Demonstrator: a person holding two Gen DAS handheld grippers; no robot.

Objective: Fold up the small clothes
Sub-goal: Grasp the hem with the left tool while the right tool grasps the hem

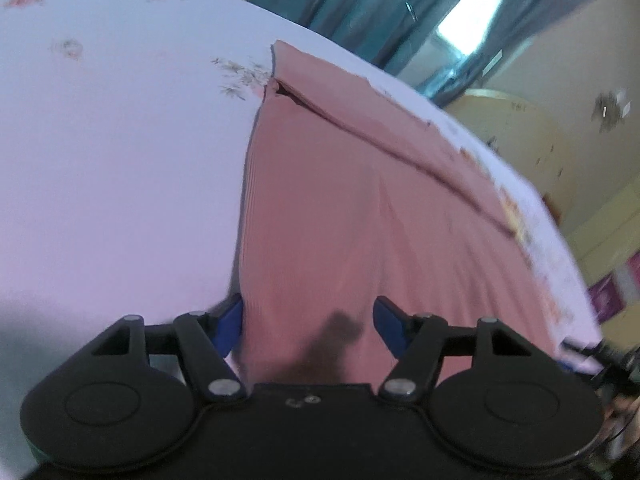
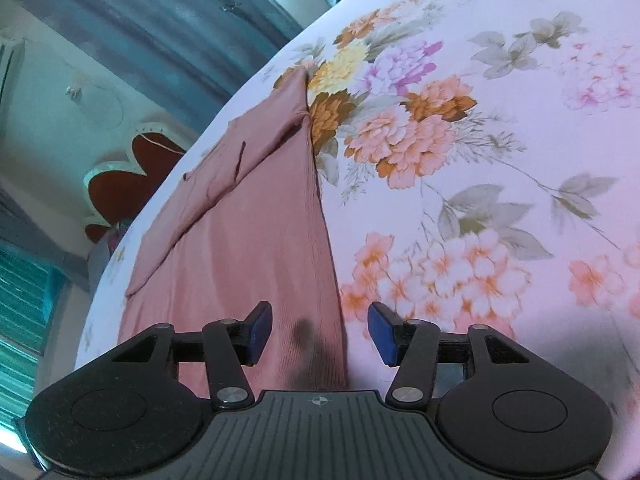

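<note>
A pink ribbed garment [image 1: 340, 208] lies flat on the floral bed sheet [image 1: 120, 140], with a folded sleeve or flap across its far part. My left gripper [image 1: 308, 324] hovers at the garment's near left corner. Its jaws stand apart: the left blue pad [image 1: 231, 322] is at the cloth's edge and the right pad is over the cloth, neither pressing. In the right wrist view the same garment [image 2: 248, 232] runs away from me. My right gripper [image 2: 320, 334] is open astride its near right edge, with one pad over cloth and one over the sheet [image 2: 480, 200].
The bed drops off just past the garment's far side. Teal curtains [image 1: 352, 4] and a bright window [image 1: 476, 12] are behind it. A cream cabinet [image 1: 516, 140] is at the right, and a red heart-shaped headboard [image 2: 128, 176] shows in the right wrist view.
</note>
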